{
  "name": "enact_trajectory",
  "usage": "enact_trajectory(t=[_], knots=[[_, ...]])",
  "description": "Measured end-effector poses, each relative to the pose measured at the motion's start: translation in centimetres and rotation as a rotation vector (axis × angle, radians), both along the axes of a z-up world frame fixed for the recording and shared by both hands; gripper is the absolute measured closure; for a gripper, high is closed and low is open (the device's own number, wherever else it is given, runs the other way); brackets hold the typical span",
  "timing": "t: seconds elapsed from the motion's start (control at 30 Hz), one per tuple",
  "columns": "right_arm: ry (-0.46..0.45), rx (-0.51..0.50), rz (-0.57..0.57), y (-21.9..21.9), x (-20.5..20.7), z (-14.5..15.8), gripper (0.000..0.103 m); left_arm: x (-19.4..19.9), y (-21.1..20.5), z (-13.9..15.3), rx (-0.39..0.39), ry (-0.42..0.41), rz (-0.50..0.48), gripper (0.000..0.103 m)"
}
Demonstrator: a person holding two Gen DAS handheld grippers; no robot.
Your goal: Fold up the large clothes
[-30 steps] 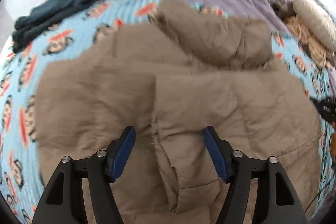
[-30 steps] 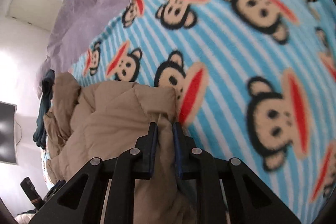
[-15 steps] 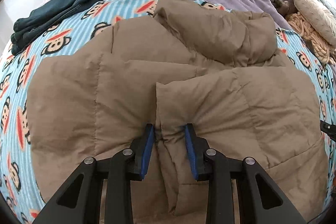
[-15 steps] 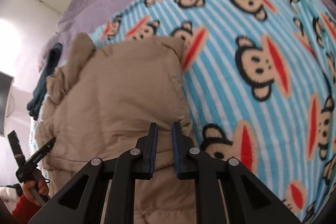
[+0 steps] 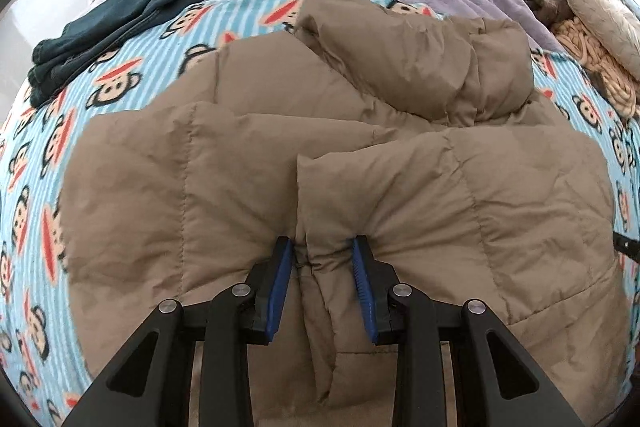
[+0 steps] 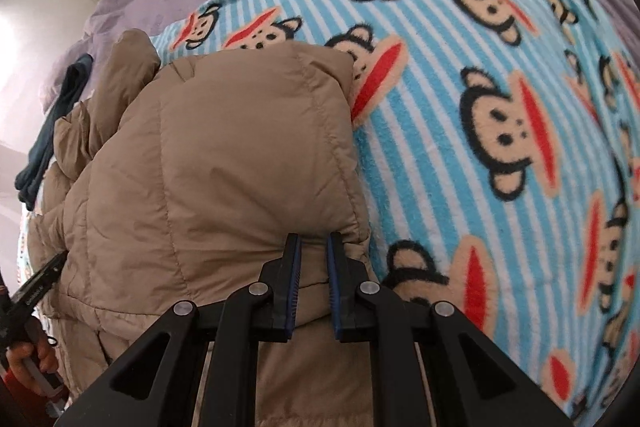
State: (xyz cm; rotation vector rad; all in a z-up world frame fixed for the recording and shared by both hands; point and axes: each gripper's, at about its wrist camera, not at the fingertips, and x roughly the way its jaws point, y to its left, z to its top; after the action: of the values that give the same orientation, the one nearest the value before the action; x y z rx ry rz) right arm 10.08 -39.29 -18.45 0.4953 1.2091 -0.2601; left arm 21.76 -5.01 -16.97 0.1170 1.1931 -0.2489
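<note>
on the bed, over the monkey-print blanket, the tan puffer jacket lies spread with one panel folded in. the left tongs have just been closing and pinch that panel's edge; the right tongs pinch the near right hem. next, probably, lift both together and fold across.

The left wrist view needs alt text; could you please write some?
The left gripper is shut on a fold of a tan puffer jacket spread over a monkey-print blanket. A dark garment lies beyond it.
</note>
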Motion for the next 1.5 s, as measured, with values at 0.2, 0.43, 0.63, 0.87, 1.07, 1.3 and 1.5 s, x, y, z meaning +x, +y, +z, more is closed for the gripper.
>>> enact_trajectory(t=[0.2, 0.43, 0.63, 0.87, 1.07, 1.3, 1.5], knots=[[0.010, 0.016, 0.003, 0.5, -1.5, 2.7, 0.086, -1.8, 1.8, 2.6, -0.012, 0.023, 0.022, 0.070], [0.025, 0.059, 0.007, 2.1, -4.8, 4.5, 0.068, -6.0, 2.9, 4.6, 0.010, 0.061, 0.012, 0.070], [0.040, 0.085, 0.028, 4.5, -7.7, 6.0, 0.055, -10.4, 3.1, 5.7, 0.027, 0.088, -0.035, 0.070], [0.068, 0.092, 0.060, 7.1, -10.5, 6.6, 0.045, -14.0, 3.9, 6.7, 0.022, 0.112, -0.037, 0.018], [0.062, 0.082, 0.056, 8.2, -11.8, 7.6, 0.043, -15.8, 4.4, 8.3, 0.021, 0.082, -0.033, 0.011], [0.023, 0.093, 0.039, 9.2, -13.2, 9.3, 0.020, -17.2, 5.0, 9.5, 0.037, 0.064, -0.035, 0.011], [0.020, 0.113, 0.012, 9.7, -15.0, 10.1, 0.017, -19.0, 5.6, 10.3, 0.046, 0.056, -0.031, 0.000]])
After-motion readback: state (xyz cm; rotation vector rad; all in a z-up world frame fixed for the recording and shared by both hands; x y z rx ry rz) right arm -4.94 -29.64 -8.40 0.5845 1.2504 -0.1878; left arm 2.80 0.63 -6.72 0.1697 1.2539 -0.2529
